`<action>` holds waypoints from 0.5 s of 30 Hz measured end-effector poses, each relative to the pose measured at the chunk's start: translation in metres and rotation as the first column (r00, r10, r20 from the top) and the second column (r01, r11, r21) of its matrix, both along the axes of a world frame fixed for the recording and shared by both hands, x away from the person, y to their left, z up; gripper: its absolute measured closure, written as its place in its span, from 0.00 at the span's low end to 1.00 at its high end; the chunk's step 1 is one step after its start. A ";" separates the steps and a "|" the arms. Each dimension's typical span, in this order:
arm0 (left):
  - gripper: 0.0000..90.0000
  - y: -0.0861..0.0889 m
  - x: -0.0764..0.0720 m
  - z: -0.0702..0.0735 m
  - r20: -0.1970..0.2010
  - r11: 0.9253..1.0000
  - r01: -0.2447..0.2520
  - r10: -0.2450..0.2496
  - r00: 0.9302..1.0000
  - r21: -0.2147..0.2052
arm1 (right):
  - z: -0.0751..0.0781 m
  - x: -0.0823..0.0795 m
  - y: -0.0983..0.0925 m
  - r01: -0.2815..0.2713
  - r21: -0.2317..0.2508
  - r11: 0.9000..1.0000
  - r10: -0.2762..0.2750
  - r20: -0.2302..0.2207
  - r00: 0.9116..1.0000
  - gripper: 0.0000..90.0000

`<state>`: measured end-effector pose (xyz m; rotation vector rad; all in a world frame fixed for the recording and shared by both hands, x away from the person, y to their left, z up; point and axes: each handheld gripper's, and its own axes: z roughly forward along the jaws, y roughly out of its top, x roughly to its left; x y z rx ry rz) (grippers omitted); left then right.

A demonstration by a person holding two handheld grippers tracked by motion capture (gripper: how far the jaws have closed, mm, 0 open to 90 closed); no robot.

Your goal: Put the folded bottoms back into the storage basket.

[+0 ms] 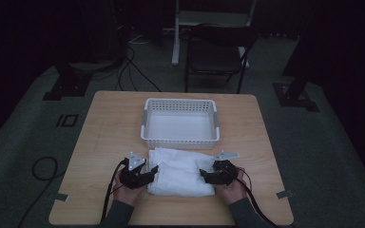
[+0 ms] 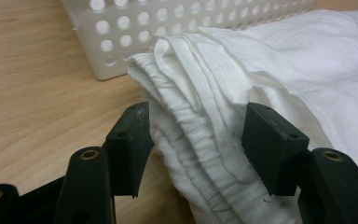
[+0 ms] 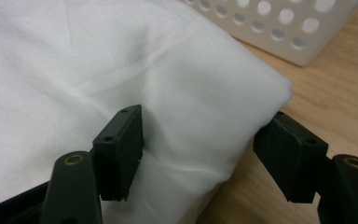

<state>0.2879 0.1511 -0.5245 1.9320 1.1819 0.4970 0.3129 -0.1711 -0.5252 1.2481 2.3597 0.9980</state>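
A: A folded white cloth (image 1: 180, 172) lies on the wooden tabletop (image 1: 104, 133), just in front of a white perforated basket (image 1: 180, 122). A person's two hands work at its ends.

B: And the left gripper (image 1: 148, 173)?

A: At the cloth's left end. In the left gripper view the stacked folded edges (image 2: 200, 116) sit between its two black jaws, both pads touching the fabric, pinching the bundle.

B: The right gripper (image 1: 204, 175)?

A: At the cloth's right end. The right gripper view shows one pad dug into the smooth top of the cloth (image 3: 121, 65); the other stands at the folded corner, beside the bare wood. Whether that pad presses on the fabric cannot be told.

B: The basket?

A: Its wall (image 3: 279, 28) stands near the cloth's far edge.
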 end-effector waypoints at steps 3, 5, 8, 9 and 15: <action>0.46 0.002 0.004 0.001 0.001 1.000 -0.013 0.013 1.000 0.005 | 0.000 0.006 0.003 0.003 0.001 1.000 -0.003 0.005 1.000 0.37; 0.46 0.003 0.006 0.001 0.000 1.000 -0.019 0.019 1.000 0.007 | 0.000 0.009 0.005 0.006 0.004 1.000 -0.006 0.004 1.000 0.37; 0.46 0.003 0.008 0.001 -0.003 1.000 -0.028 0.029 1.000 0.006 | 0.000 0.013 0.006 0.006 0.004 1.000 -0.006 0.005 1.000 0.37; 0.46 0.004 0.008 0.002 -0.001 1.000 -0.031 0.031 1.000 0.006 | 0.000 0.014 0.007 0.011 0.005 1.000 -0.011 0.003 1.000 0.37; 0.41 0.008 0.003 0.014 0.026 0.998 -0.030 0.032 0.999 -0.064 | 0.011 0.009 0.003 0.030 0.020 0.999 -0.031 0.033 0.999 0.35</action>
